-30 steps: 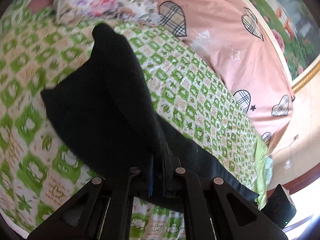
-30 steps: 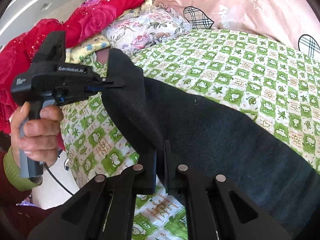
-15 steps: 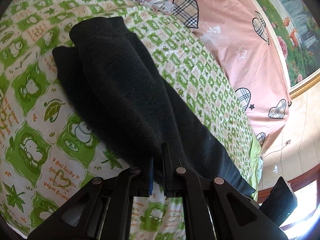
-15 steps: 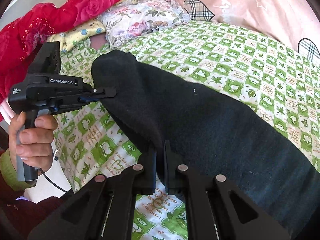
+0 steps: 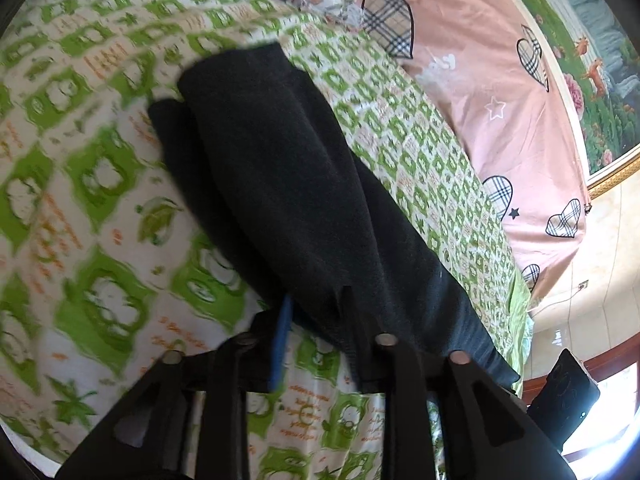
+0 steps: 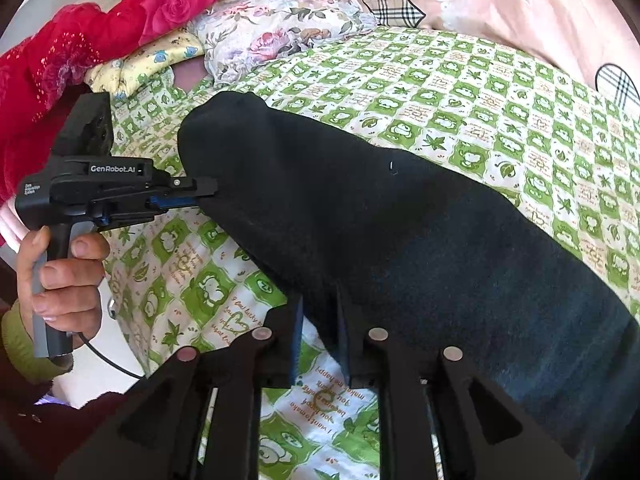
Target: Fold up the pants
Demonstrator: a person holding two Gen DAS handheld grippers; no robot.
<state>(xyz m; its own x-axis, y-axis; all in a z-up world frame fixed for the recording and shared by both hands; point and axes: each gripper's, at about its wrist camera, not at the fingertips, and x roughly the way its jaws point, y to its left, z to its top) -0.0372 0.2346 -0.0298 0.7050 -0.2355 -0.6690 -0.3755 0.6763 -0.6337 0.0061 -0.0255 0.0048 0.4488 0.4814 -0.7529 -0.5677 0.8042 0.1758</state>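
The black pants point(image 5: 288, 184) lie folded lengthwise on the green-and-white patterned bed sheet point(image 5: 100, 208), one leg over the other; they also fill the right wrist view point(image 6: 380, 240). My left gripper point(image 5: 316, 312) stands open at the pants' near edge, with the cloth between its spread fingers; it shows from the side in the right wrist view point(image 6: 200, 196). My right gripper point(image 6: 318, 320) is open too, its fingers straddling the pants' lower edge on the sheet.
A pink quilt with plaid hearts point(image 5: 500, 92) lies along the far side of the bed. A floral pillow point(image 6: 280, 28) and a red blanket point(image 6: 100, 28) are piled at the head. The bed edge runs by the person's hand point(image 6: 60, 276).
Both grippers have opened and let go of the pants edge they were pinching. The folded leg has come down onto the other and lies flat on the sheet.
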